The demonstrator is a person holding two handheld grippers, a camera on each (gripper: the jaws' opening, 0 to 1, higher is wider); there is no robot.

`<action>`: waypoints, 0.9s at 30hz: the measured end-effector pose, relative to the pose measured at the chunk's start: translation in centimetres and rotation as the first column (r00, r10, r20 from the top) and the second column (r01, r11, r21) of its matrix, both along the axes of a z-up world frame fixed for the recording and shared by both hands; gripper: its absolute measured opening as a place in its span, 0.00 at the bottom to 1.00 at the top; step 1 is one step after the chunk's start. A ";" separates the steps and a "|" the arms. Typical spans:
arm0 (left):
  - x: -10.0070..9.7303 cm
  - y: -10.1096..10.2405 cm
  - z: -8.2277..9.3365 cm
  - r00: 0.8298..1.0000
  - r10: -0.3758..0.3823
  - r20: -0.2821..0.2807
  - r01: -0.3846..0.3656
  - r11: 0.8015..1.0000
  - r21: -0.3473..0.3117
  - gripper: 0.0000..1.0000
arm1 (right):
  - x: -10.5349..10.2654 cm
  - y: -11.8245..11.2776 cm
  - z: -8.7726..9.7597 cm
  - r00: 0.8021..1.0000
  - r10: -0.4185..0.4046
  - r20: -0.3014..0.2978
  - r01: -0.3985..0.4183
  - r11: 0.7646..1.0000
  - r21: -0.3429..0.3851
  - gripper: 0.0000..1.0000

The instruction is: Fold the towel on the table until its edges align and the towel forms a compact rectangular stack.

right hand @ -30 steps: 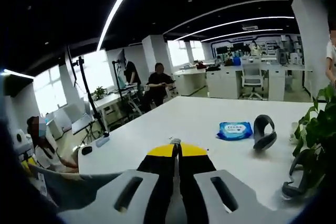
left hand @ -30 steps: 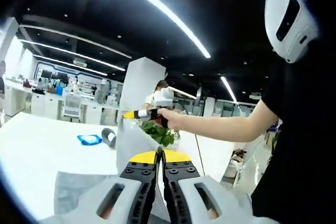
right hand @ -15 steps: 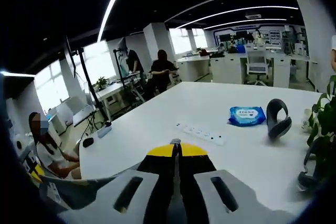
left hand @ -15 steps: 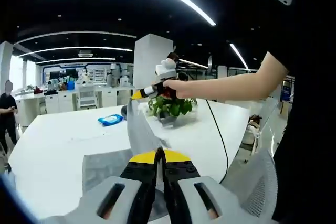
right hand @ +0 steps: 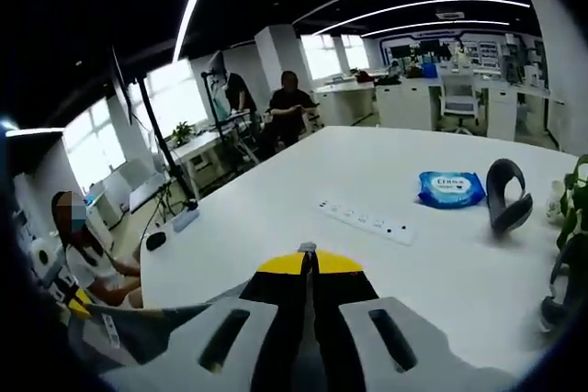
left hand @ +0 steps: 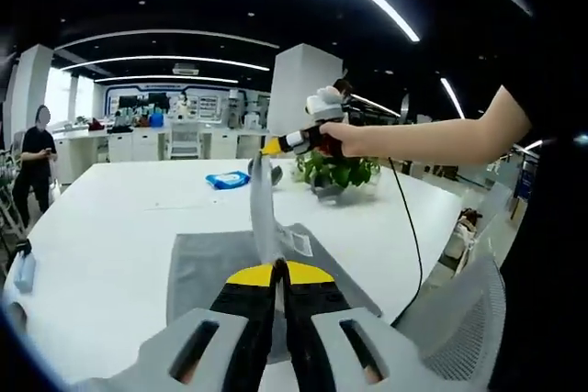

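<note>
Both grippers, left (left hand: 277, 274) and right (left hand: 272, 146), pinch towel (left hand: 211, 263) corners, jaws pressed together; carry both evenly toward twelve o'clock, laying edges flush on the worktop (left hand: 101, 227).

Open white surface (right hand: 276, 218) near and left; far across it, power strip (right hand: 367, 221), blue wipes pack (right hand: 450, 188), dark headset (right hand: 507, 196) and potted plant (left hand: 338, 172) crowding the right.
</note>
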State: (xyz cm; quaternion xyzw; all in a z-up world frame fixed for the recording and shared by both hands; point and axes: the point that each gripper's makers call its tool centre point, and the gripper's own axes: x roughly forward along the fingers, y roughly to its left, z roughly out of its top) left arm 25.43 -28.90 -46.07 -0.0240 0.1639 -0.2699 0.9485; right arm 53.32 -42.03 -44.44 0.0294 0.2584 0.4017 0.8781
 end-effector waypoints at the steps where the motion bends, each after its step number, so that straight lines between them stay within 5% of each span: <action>1: 0.0 0.2 -0.3 1.000 0.003 -0.007 -0.003 1.000 0.005 0.02 | 0.0 0.2 -0.4 1.000 0.001 -0.008 -0.001 1.000 -0.005 0.00; 13: -0.1 2.8 -4.3 0.997 -0.034 -0.066 0.049 0.973 0.224 0.02 | -0.2 2.5 -2.8 0.998 0.007 -0.070 -0.007 1.000 0.008 0.00; 19: 0.2 3.8 -5.7 0.990 -0.056 -0.126 0.084 0.972 0.221 0.02 | 0.3 3.8 -4.2 0.993 0.000 -0.116 0.002 1.000 0.021 0.00; 27: 0.8 5.4 -7.4 0.972 -0.135 -0.193 0.196 0.918 0.344 0.02 | 0.2 5.2 -6.0 0.984 -0.012 -0.177 0.019 0.999 0.034 0.00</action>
